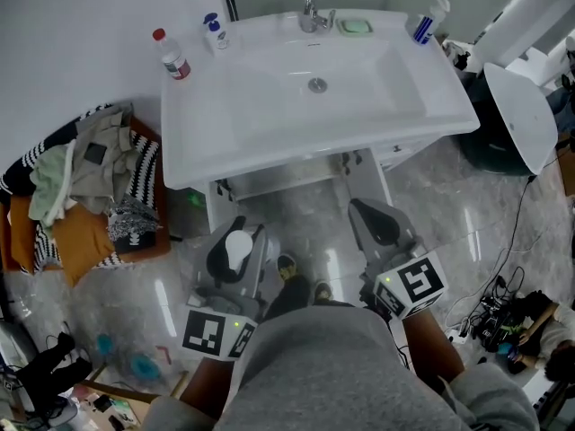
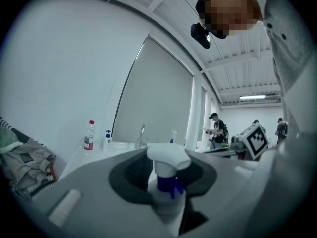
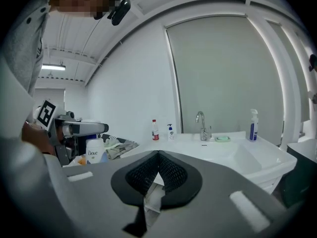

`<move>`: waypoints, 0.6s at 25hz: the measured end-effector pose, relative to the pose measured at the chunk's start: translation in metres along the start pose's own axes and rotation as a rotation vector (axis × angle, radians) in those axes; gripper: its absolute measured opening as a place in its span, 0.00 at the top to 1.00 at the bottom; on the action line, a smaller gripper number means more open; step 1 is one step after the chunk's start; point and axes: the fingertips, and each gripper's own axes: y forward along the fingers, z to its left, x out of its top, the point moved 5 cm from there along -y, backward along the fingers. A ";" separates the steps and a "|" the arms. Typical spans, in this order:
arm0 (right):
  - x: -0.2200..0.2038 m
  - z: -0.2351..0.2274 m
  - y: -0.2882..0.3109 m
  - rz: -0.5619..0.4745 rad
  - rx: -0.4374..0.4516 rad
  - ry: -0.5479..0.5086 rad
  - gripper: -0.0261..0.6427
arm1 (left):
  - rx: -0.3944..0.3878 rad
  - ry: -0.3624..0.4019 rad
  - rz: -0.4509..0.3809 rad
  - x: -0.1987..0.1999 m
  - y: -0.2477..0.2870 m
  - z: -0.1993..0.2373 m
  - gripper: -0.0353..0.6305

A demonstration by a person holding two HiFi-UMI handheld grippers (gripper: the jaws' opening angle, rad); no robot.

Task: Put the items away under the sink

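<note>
"Dove" is read on the white bottle [image 3: 94, 151] in the right gripper view. No other print is legible; the label on the red-cap bottle [image 1: 171, 54] is too small. In the left gripper view only the white cap w/ blue collar is shown, the body being hidden by the jaws. The bottle is clamped in the left gripper [image 1: 236, 251], held in front of the sink [image 1: 269, 124], below its rim, over the floor [image 1: 305, 214]. The right gripper [image 3: 158, 155] jaws are met at the tips, nothing btwn. The space under the sink is mostly hidden.
</note>
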 end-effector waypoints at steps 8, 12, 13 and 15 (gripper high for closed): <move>0.008 0.001 0.018 -0.005 -0.008 -0.019 0.97 | -0.008 0.005 -0.017 0.005 0.006 0.019 0.76; 0.012 0.003 0.023 -0.015 -0.015 -0.023 0.97 | -0.019 0.008 -0.021 0.009 0.007 0.025 0.76; 0.013 0.004 0.024 -0.014 -0.018 -0.027 0.97 | -0.019 0.008 -0.023 0.009 0.006 0.027 0.76; 0.015 0.005 0.026 -0.014 -0.026 -0.029 0.97 | -0.017 0.009 -0.026 0.010 0.006 0.032 0.76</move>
